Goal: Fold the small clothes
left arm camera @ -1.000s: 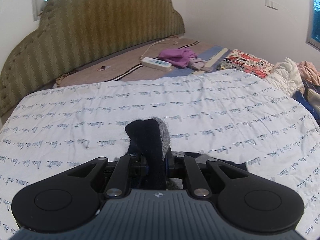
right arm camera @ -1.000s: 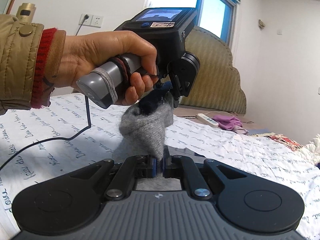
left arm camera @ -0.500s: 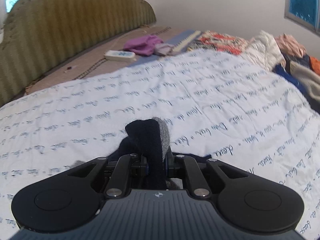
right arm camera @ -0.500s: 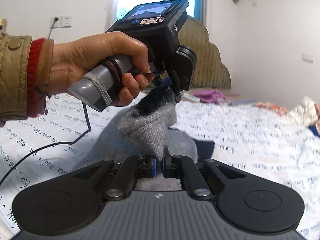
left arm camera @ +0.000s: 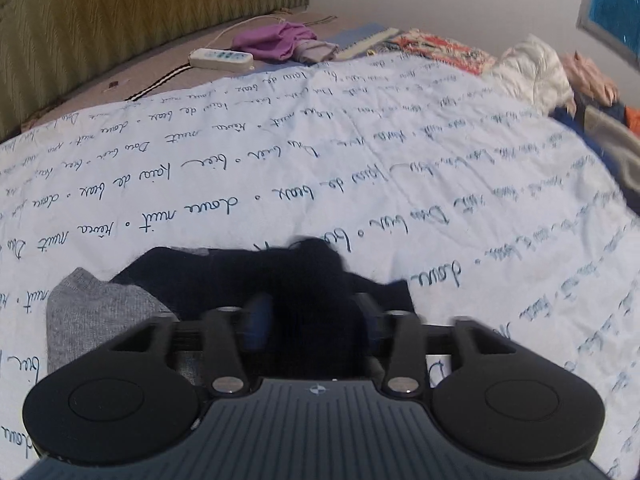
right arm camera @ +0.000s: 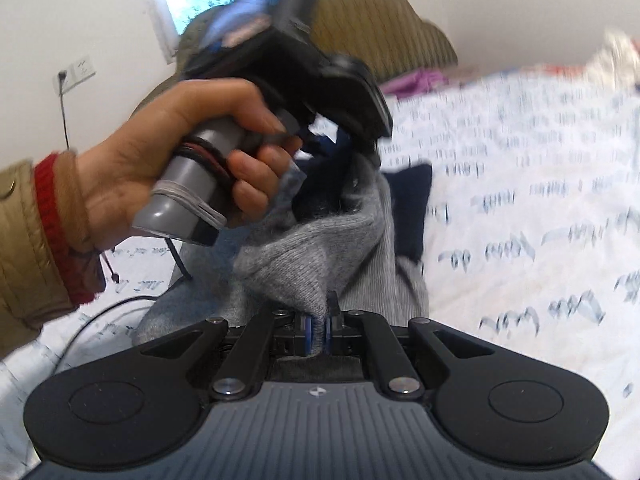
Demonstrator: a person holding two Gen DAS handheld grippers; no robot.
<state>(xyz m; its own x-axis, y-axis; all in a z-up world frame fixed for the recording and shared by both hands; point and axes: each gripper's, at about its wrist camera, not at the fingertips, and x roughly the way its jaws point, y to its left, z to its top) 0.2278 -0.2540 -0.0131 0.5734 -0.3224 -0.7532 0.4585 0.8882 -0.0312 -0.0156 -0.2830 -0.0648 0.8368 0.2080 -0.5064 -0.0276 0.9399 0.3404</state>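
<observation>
The left tongs stand apart around the sock's dark navy end; the right tongs pinch its grey end — sock draped over the bed quilt, 12 o'clock of them.

Soft daylight from window; right view motion-blurred (fisheye-bent edges, dark corners).

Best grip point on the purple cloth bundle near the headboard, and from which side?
Take the crumpled purple cloth bundle at its raised middle fold, coming from above on the quilt side. It lies loosely heaped, so a ridge likely stands up to pinch; the white power strip sits close on its left, and a grey item touches its right.
</observation>
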